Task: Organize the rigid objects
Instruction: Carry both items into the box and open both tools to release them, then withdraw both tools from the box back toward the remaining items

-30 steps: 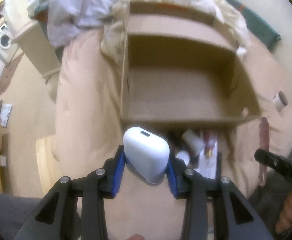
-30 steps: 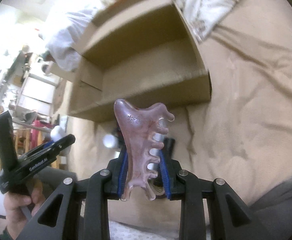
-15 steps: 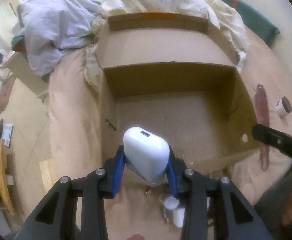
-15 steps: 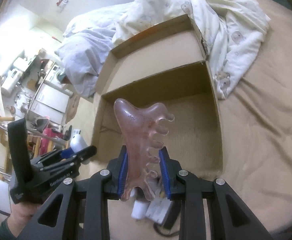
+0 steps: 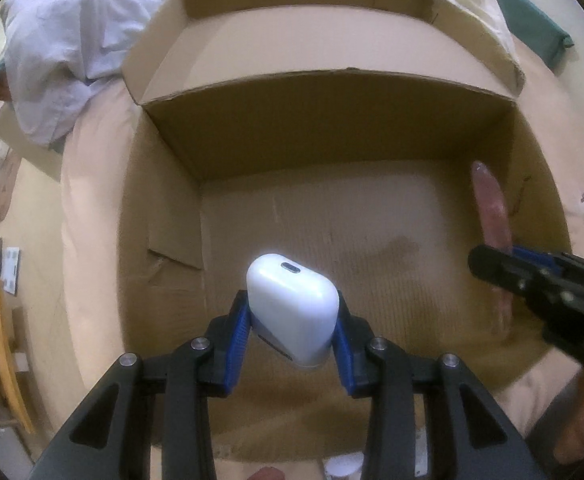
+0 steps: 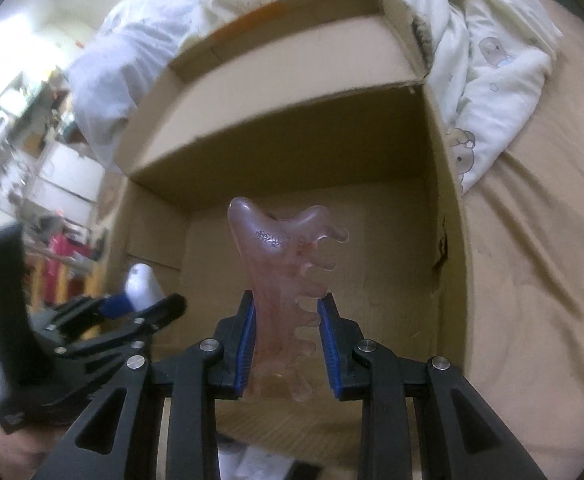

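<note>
Both jaws were clamped: left gripper (image 5: 294, 334) gripped a white case (image 5: 292, 312), right gripper (image 6: 285, 344) a pink comb (image 6: 281, 280), both over the open box (image 5: 163, 208). Case looked smooth, slippery; comb stiff, maybe brittle, best held by its spine.

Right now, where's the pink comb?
The pink comb is clamped upright in the right gripper, centre of the right wrist view, over the open cardboard box. In the left wrist view it shows edge-on at right, beside the white case.
</note>
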### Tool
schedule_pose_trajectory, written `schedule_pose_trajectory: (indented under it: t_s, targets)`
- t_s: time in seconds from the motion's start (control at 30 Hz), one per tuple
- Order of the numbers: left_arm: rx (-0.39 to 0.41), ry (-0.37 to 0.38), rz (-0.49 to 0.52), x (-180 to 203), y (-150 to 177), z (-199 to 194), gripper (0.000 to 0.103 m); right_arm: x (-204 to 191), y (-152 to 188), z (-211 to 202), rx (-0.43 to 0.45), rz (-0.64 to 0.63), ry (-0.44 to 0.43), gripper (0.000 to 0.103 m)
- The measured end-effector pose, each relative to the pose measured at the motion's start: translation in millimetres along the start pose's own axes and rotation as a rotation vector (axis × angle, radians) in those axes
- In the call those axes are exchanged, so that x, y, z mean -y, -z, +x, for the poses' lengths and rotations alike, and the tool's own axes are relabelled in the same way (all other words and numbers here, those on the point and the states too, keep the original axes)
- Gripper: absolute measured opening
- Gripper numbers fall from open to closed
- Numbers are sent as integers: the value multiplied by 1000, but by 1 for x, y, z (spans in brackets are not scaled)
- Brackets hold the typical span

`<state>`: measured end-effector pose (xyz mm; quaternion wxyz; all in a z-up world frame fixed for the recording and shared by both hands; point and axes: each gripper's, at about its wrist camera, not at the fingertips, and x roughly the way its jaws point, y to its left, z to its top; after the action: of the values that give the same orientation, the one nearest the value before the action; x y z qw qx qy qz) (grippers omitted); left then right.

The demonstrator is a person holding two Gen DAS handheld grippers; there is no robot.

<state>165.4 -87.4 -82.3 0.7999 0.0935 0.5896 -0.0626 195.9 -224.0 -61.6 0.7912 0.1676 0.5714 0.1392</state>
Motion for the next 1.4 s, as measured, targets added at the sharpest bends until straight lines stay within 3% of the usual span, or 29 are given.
schedule_pose_trajectory:
  t_s: [0.17,0.5,0.57,0.6,0.63,0.67,0.77,0.8,0.83,0.9,1.4]
  targets:
    - [-17,-18,-10,-5,0,10,35,-6,0,12,-14,-36,61,31]
    - [-21,-25,-6,-5,3,13,38,-10,-1,18,-13,-29,75,32]
    - [-21,-7,6,0,5,10,49,-10,-2,16,-4,-15,73,36]
    - [-9,11,16,4,5,6,63,-9,-1,13,4,-12,66,42]
    - [4,9,25,7,5,2,83,-9,-2,10,15,-11,46,57]
    - [18,5,32,10,6,-1,89,-12,-3,6,33,-10,9,67]
    - [53,11,33,13,5,-11,95,-18,-5,-6,97,-22,-26,77]
    - [60,13,30,12,4,-12,101,-18,-5,-9,112,-23,-29,86]
    - [70,14,22,11,4,-15,103,-18,-6,-12,127,-19,-28,98]
    - [79,22,4,9,3,-18,103,-14,-8,-15,149,1,-30,103]
    - [121,39,-32,2,3,-28,103,-10,-9,-25,202,9,-7,103]
